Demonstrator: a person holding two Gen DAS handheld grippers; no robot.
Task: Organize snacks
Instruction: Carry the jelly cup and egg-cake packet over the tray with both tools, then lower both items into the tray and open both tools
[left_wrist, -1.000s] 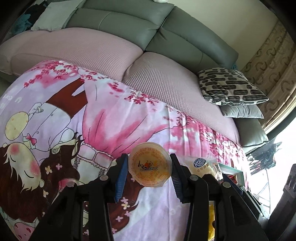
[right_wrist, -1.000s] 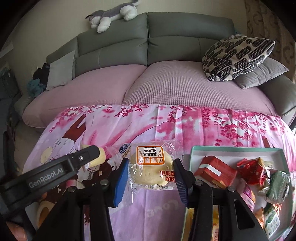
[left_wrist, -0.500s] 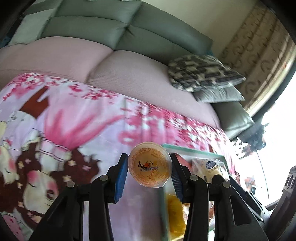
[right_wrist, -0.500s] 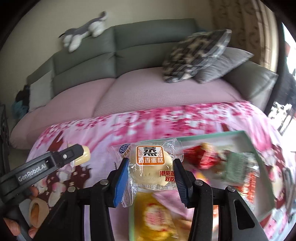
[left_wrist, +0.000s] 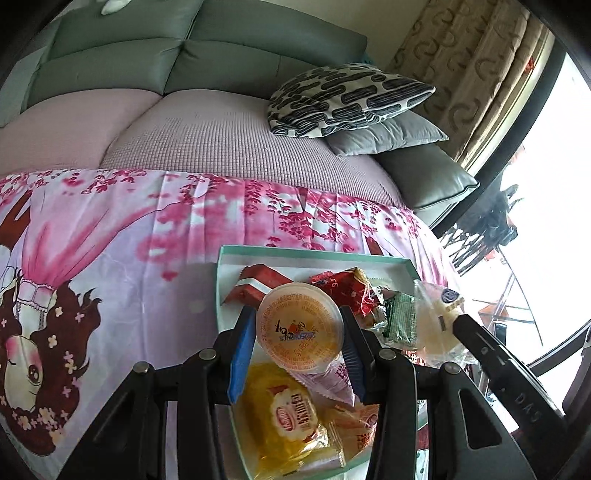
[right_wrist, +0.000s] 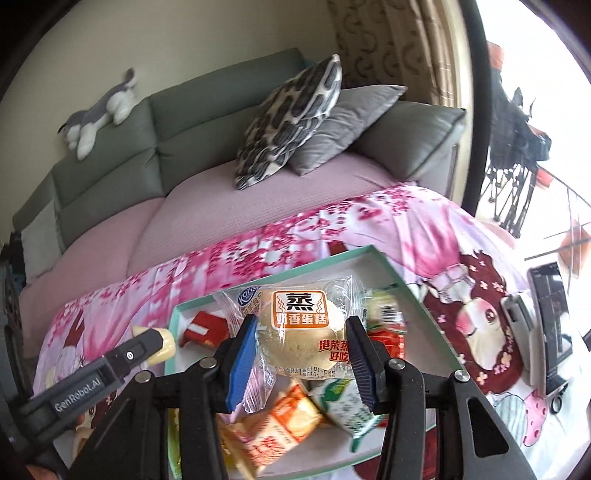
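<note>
My left gripper (left_wrist: 299, 345) is shut on a round orange jelly cup (left_wrist: 298, 326) and holds it above the teal-rimmed snack tray (left_wrist: 314, 253). My right gripper (right_wrist: 301, 349) is shut on a wrapped steamed cake (right_wrist: 301, 334) and holds it above the same tray (right_wrist: 288, 269). The tray holds several packets: a red box (left_wrist: 255, 286), a yellow cake pack (left_wrist: 284, 413), a green packet (left_wrist: 400, 321). The right gripper and its cake show at the right of the left wrist view (left_wrist: 439, 321). The left gripper's arm shows at the lower left of the right wrist view (right_wrist: 99, 373).
The tray lies on a pink cartoon-print cloth (left_wrist: 110, 258) over a low table. A grey-green sofa (left_wrist: 166, 66) with patterned pillows (left_wrist: 343, 96) stands behind. A phone on a stand (right_wrist: 550, 325) sits on the cloth to the right of the tray. A plush toy (right_wrist: 99, 110) lies on the sofa back.
Both grippers have swung to the right with their snacks, from over the bare cloth to over the tray. Both stay shut.
</note>
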